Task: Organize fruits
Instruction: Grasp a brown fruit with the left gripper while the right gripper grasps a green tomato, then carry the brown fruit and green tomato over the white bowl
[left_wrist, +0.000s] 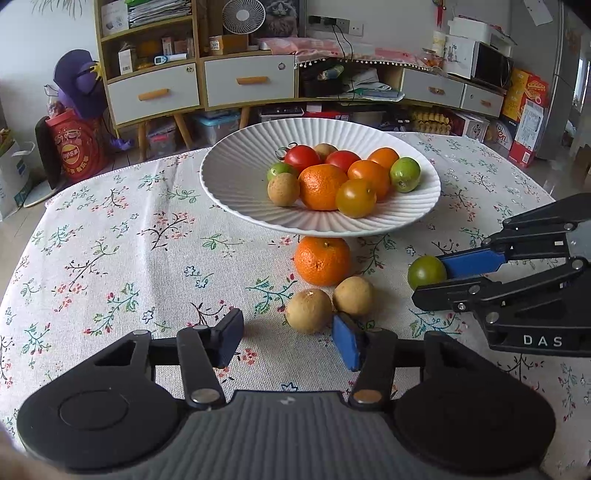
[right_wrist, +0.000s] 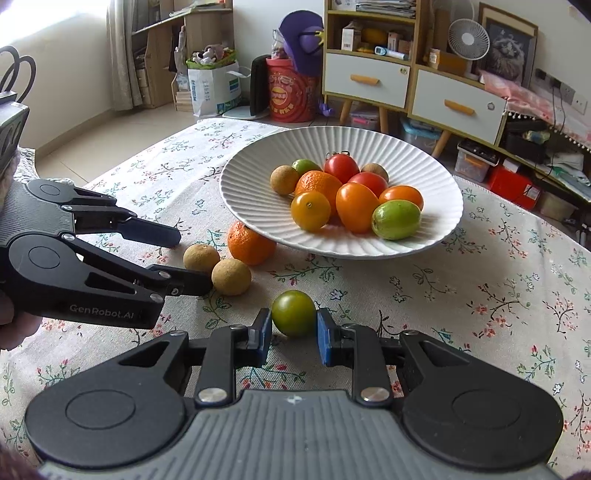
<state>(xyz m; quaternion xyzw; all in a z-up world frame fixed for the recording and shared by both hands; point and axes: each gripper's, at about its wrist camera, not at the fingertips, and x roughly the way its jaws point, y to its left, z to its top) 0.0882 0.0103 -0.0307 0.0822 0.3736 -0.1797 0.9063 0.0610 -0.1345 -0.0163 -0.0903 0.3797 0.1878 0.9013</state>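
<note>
A white ribbed plate (left_wrist: 236, 184) (right_wrist: 255, 199) holds several fruits: tomatoes, oranges, green fruits and longans. On the floral cloth in front of it lie an orange (left_wrist: 322, 260) (right_wrist: 248, 242), two tan longans (left_wrist: 309, 311) (left_wrist: 353, 295) (right_wrist: 201, 258) (right_wrist: 231, 277) and a green tomato (left_wrist: 426, 272) (right_wrist: 294, 313). My left gripper (left_wrist: 288, 341) (right_wrist: 184, 258) is open, just short of the longans. My right gripper (right_wrist: 294, 338) (left_wrist: 439, 275) has its pads on both sides of the green tomato, which rests on the cloth.
The table's far edge lies behind the plate. Beyond it stand a shelf unit with drawers (left_wrist: 155, 92) (right_wrist: 369, 81), a fan (left_wrist: 243, 16), a red drum (right_wrist: 291, 92) and boxes on the floor.
</note>
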